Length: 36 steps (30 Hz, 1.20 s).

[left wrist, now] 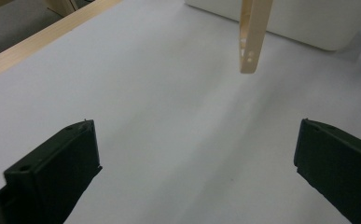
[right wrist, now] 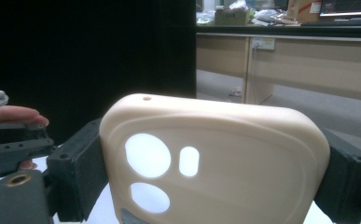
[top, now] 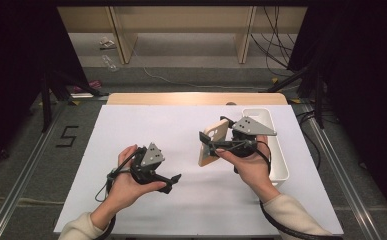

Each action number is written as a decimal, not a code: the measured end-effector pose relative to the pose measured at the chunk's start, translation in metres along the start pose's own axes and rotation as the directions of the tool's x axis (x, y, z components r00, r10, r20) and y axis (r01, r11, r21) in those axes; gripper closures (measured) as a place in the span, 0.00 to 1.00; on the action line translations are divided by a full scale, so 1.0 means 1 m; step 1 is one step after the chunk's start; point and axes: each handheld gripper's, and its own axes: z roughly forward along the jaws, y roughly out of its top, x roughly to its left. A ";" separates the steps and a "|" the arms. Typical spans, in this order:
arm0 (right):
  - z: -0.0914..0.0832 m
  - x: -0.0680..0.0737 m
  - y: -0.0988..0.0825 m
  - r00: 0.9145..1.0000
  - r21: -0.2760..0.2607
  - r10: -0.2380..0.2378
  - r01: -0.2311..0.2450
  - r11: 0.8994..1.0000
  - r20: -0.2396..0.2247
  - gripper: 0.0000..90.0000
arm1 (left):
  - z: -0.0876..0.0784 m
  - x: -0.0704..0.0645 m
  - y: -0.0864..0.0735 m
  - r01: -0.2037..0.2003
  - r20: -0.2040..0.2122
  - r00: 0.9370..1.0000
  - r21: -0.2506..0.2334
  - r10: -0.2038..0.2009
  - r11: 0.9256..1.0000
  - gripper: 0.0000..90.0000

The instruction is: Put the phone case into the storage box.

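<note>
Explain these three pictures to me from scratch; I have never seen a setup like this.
A person sits at a table covered with a white sheet and holds a hand-operated two-jaw gripper in each hand. The high view looks down from above the person. The other two pictures come from cameras riding on the grippers, looking along their black jaws. The right gripper is closed on a cream phone case, held upright above the table; its camera cut-outs show in the right gripper view. The left gripper is open with nothing between its jaws, and its own view sees the case edge-on. A white bin stands at the table's right edge.
</note>
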 end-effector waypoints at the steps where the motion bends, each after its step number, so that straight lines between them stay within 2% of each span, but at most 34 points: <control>1: 0.000 0.000 0.000 1.000 0.000 0.001 -0.001 1.000 0.001 0.14 | -0.001 0.001 -0.002 0.000 -0.001 1.000 -0.002 0.000 1.000 0.00; 10: -0.005 -0.007 0.006 1.000 -0.014 0.003 -0.003 1.000 0.027 0.14 | -0.011 0.008 -0.012 0.005 -0.017 1.000 0.001 -0.005 1.000 0.00; 36: -0.021 -0.028 0.021 0.993 -0.045 0.027 -0.022 0.999 0.112 0.14 | -0.023 0.022 -0.030 0.015 -0.043 0.999 0.014 -0.014 1.000 0.00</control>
